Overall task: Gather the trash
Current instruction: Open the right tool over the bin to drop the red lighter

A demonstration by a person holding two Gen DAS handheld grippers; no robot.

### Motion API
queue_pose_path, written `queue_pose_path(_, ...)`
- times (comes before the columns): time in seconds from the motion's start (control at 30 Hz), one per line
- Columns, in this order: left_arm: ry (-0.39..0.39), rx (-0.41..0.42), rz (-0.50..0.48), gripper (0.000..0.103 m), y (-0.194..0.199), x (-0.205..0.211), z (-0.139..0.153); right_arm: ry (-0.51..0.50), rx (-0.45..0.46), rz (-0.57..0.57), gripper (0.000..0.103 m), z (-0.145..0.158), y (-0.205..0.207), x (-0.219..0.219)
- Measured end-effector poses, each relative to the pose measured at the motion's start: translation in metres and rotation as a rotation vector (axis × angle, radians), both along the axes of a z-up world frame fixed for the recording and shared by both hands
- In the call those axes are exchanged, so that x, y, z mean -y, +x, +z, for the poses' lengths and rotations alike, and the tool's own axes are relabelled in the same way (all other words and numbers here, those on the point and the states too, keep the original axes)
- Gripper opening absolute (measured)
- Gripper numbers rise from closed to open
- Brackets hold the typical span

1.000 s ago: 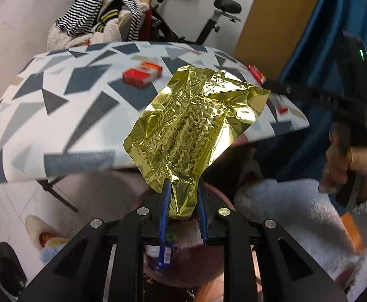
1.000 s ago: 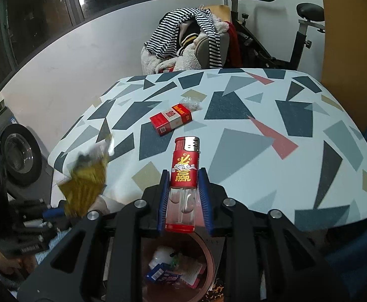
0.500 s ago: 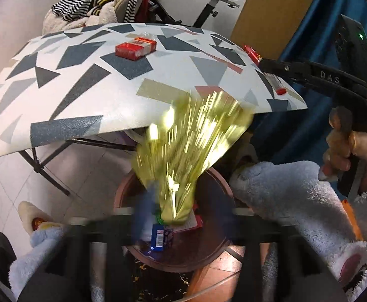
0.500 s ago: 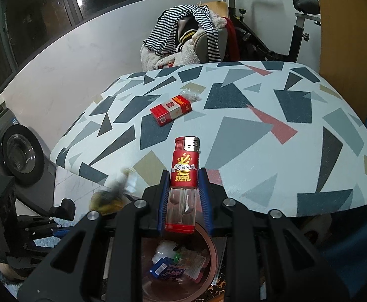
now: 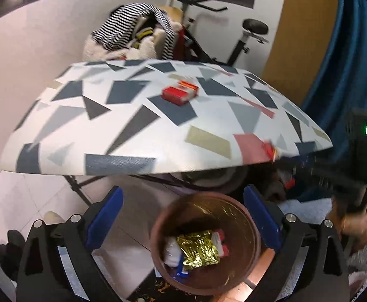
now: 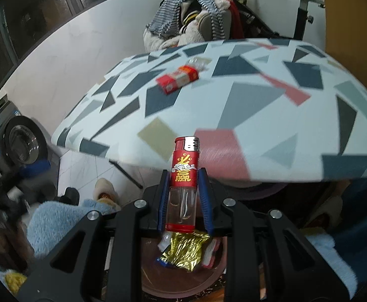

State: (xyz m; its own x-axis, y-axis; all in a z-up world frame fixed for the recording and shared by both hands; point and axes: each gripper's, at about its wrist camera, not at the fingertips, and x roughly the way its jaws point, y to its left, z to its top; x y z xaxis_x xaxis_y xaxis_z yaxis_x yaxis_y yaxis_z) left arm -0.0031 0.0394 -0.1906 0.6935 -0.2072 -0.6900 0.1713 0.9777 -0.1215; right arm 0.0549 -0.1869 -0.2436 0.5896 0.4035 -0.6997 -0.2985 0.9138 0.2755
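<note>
My left gripper (image 5: pixel 182 216) is open and empty above the brown trash bin (image 5: pixel 248 224) on the floor. A crumpled gold foil wrapper (image 5: pixel 198 249) lies in the bin among other wrappers; it also shows in the right wrist view (image 6: pixel 186 251). My right gripper (image 6: pixel 183 193) is shut on a red lighter (image 6: pixel 184 173), held upright over the bin (image 6: pixel 218 274), just in front of the table edge. A red cigarette pack (image 5: pixel 180 94) lies on the patterned table (image 5: pixel 123 136), and shows in the right wrist view (image 6: pixel 178 79).
A clear plastic scrap (image 6: pixel 198 63) lies beside the pack. Behind the table stand a chair piled with striped clothes (image 5: pixel 135 35) and an exercise bike (image 5: pixel 243 40). A washing machine (image 6: pixel 20 141) is at the left. A blue curtain (image 5: pixel 354 80) hangs at the right.
My left gripper opened and the gold foil wrapper dropped into the bin. My right gripper moved with the lighter from over the table to above the bin.
</note>
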Motion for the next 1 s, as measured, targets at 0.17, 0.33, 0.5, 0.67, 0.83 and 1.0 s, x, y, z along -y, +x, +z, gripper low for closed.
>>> queue_pose_path(0.17, -0.004, 0.015, 0.048, 0.096, 0.0, -0.01, 0.002, -0.012, -0.061, 0.049, 0.026, -0.035, -0.007, -0.02)
queue_pose_path(0.33, -0.002, 0.008, 0.078, 0.096, -0.002, -0.016, -0.003, -0.081, -0.166, 0.114, 0.026, -0.074, -0.007, -0.044)
queue_pose_path(0.5, 0.003, -0.002, 0.091, 0.096, -0.002, -0.019, -0.006, -0.128, -0.212, 0.136, 0.026, -0.093, -0.004, -0.054)
queue_pose_path(0.67, 0.004, -0.007, 0.103, 0.096, -0.002, -0.022, -0.009, -0.128, -0.256, 0.136, 0.026, -0.104, -0.005, -0.051)
queue_pose_path(0.83, 0.004, -0.006, 0.108, 0.096, -0.002, -0.024, -0.01, -0.12, -0.272, 0.118, 0.027, -0.107, -0.006, -0.046)
queue_pose_path(1.0, -0.012, -0.01, 0.126, 0.096, 0.0, -0.026, -0.012, -0.134, -0.266, 0.12, 0.027, -0.106, -0.008, -0.051)
